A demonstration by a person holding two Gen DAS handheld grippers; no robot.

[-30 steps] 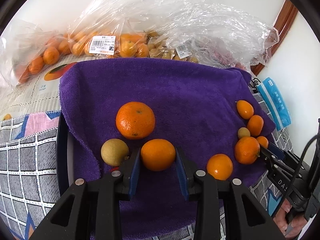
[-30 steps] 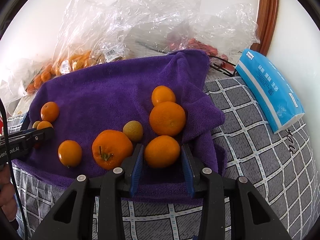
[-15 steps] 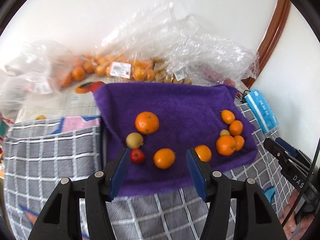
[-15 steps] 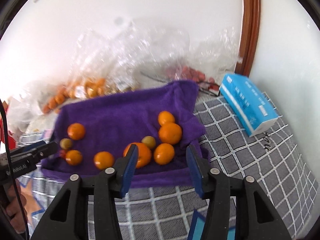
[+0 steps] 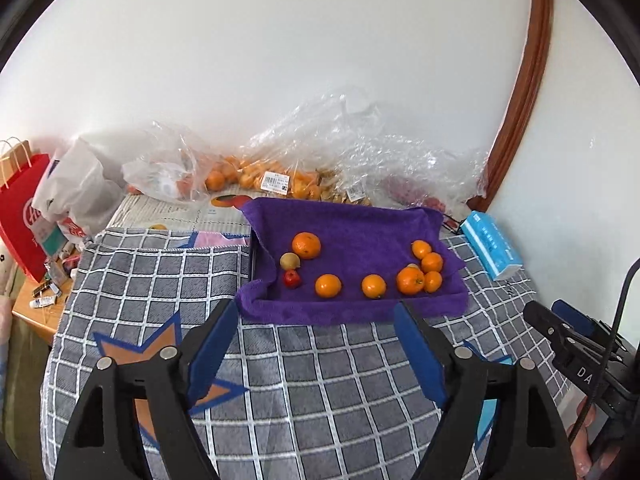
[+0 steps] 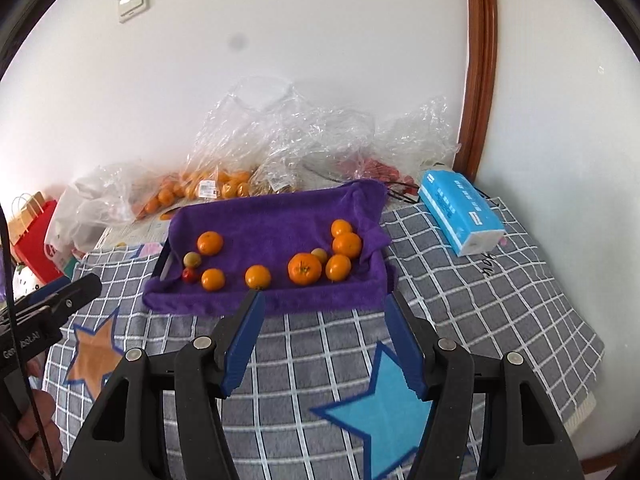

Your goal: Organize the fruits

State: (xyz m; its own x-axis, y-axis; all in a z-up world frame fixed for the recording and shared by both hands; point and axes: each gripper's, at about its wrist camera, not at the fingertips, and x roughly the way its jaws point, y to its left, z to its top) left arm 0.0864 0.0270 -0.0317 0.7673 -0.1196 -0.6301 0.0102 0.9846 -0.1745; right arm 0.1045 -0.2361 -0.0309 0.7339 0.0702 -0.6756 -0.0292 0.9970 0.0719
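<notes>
Grey checked blanket (image 5: 320,380) with orange and blue star patches covers the surface; everything else sits on it or at its far edge.

Purple towel (image 5: 360,232) is draped over a dark tray whose rim (image 6: 163,266) shows only at the towel's left side. Clear plastic bags (image 5: 360,148) are heaped against the white wall behind it, some holding small oranges with price labels.

Red paper bag (image 5: 18,216) stands far left, off the blanket. Blue tissue pack (image 6: 460,212) lies to the right of the towel, apart from it.

Left gripper (image 5: 316,344), back from the towel's near edge, over bare blanket. Its jaws have just been opening and now stand wide, nothing between the blue pads. Right gripper (image 6: 322,336), likewise short of the towel; jaws have just been opening, moderately wide, nothing between them.

Fruit, all on the towel:
- left group: large orange (image 5: 306,245), yellow-green fruit (image 5: 289,261) beside it, small red fruit (image 5: 292,279) just below, a mandarin (image 5: 328,285) to the right;
- a lone mandarin (image 5: 374,286) mid-towel;
- right cluster (image 5: 424,270): several oranges packed together, touching, one small pale fruit half hidden among them.
</notes>
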